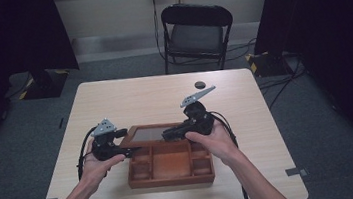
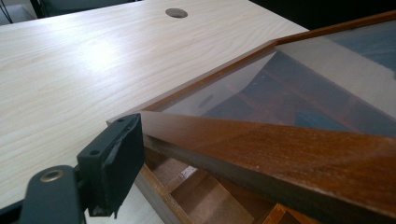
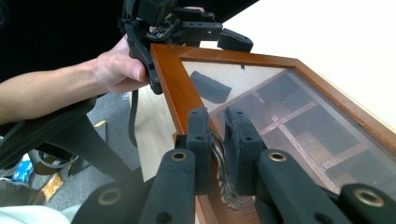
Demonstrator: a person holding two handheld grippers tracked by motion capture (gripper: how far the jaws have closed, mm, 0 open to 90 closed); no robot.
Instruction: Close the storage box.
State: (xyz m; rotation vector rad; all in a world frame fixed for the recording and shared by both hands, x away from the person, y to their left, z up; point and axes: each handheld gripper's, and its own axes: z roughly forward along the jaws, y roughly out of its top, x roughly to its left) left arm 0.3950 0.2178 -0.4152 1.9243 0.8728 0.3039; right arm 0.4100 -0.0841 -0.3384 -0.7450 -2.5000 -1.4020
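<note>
The high view looks forward and down from above the person's side, taking in the whole table [image 1: 113, 94] with a chair [image 1: 197, 31] beyond its far edge. The left gripper view sits low and very close at the left corner of the glass lid [image 2: 299, 93], facing across the tabletop. The right gripper view looks along its jaws over the same lid [image 3: 280, 107] toward the left gripper [image 3: 187, 28].

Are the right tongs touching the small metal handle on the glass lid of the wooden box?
Touching. In the right gripper view, the right tongs are shut on the metal handle at the lid frame's edge, both pads pressing it.
</note>
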